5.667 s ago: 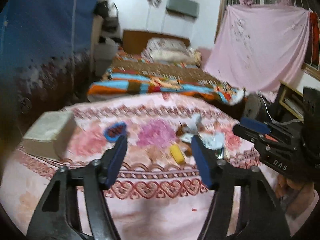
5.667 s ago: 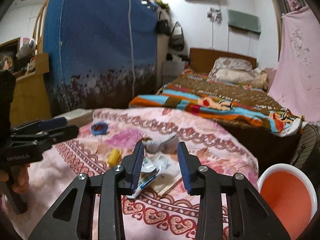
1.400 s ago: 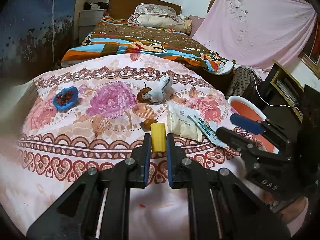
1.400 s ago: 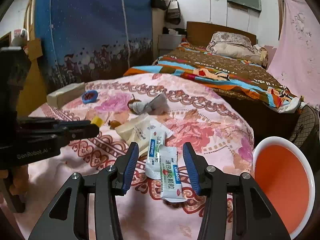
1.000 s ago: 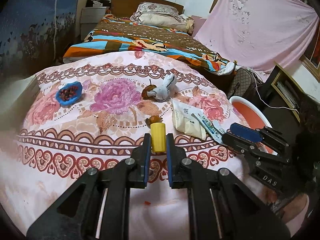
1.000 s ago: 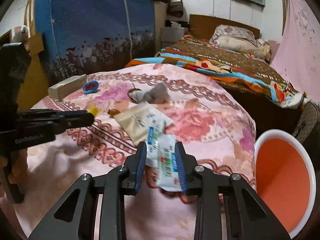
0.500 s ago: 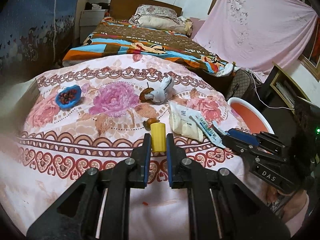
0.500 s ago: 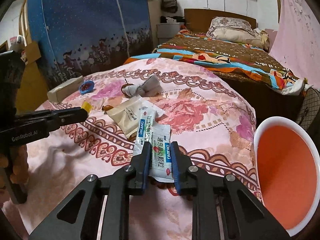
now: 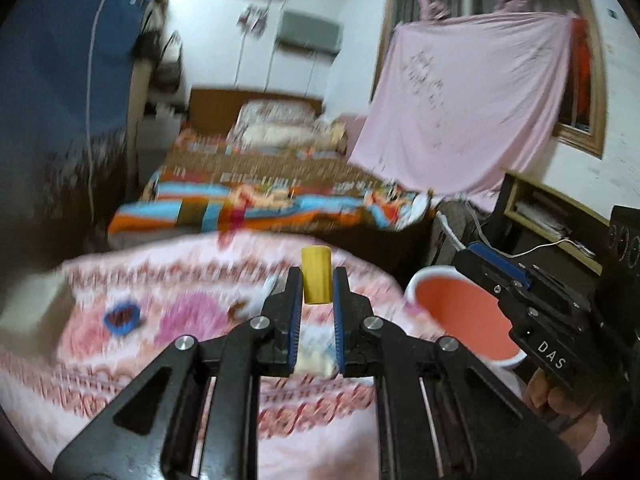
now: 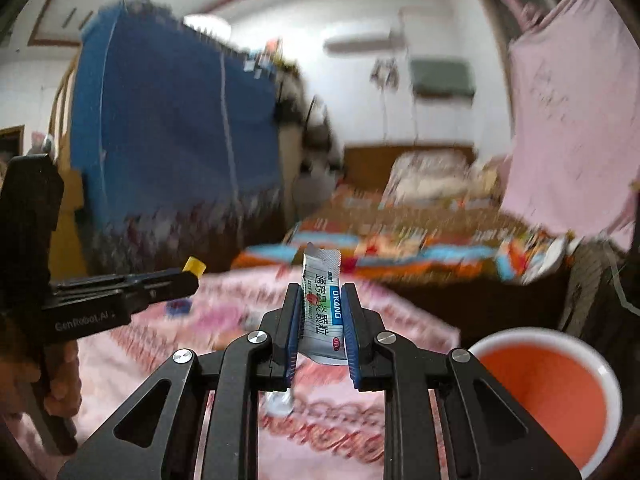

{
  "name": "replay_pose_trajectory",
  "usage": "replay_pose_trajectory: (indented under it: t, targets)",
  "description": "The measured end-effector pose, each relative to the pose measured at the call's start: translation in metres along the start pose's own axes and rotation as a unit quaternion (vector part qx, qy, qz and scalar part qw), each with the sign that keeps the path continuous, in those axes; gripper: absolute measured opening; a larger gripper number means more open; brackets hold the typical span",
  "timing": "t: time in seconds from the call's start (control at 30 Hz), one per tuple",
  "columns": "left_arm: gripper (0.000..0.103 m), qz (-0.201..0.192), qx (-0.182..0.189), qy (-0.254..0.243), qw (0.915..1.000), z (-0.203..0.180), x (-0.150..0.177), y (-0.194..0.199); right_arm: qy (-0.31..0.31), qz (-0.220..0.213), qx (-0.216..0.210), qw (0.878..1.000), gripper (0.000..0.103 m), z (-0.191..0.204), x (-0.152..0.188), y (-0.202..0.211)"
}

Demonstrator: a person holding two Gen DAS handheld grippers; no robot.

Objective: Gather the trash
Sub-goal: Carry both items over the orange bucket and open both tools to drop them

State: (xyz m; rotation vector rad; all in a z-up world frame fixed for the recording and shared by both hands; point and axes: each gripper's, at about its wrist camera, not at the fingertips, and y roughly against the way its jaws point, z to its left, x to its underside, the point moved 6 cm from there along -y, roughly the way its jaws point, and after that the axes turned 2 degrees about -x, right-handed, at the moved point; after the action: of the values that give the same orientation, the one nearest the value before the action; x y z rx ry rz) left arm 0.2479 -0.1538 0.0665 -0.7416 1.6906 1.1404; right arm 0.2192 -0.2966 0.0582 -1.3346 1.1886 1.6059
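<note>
Bucket [image 9: 460, 312] sits beside flowered bedspread [image 9: 120, 360], near blue dish [image 9: 122, 317].

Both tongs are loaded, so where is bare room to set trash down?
The orange bin looks bare inside. Bedspread near the left tongs seems free; it's crowded around the blue dish.

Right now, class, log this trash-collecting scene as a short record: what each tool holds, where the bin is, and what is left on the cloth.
left tool: shut on yellow cylinder, lifted above the cloth
right tool: shut on sachet, lifted
bin: orange inside, white rim, at the right of the cloth, open
cloth: pink floral; blue dish on it, other bits too blurred to name
image: motion blur in both views
</note>
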Motion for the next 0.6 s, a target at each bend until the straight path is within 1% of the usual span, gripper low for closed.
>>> replay_pose_trajectory:
  t: [0.1,0.23,0.33,0.43,0.5,0.6]
  targets:
    - [0.000,-0.026,0.015,-0.025,0.9992,-0.018,-0.011,0.003,-0.005,-0.051,0.031,0.998,0.017,-0.011,-0.012,0.018]
    - [0.000,-0.049,0.041,-0.066,0.9958,-0.048,-0.022,0.003,-0.027,-0.097,0.074,0.992,0.018,-0.035,-0.022,0.037]
    - [0.000,-0.053,0.062,-0.089,0.9926,-0.070,-0.024,-0.002,-0.038,-0.108,0.105,0.988,0.018,-0.052,-0.025,0.045]
    - [0.000,-0.049,0.080,-0.105,0.9900,-0.089,-0.023,-0.009,-0.048,-0.104,0.135,0.984,0.018,-0.072,-0.024,0.047]
    - [0.000,-0.043,0.092,-0.110,0.9886,-0.100,-0.023,-0.014,-0.063,-0.098,0.149,0.982,0.018,-0.085,-0.022,0.048]
    - [0.000,-0.023,0.115,-0.109,0.9871,-0.114,-0.018,-0.027,-0.078,-0.088,0.172,0.978,0.018,-0.101,-0.018,0.050]
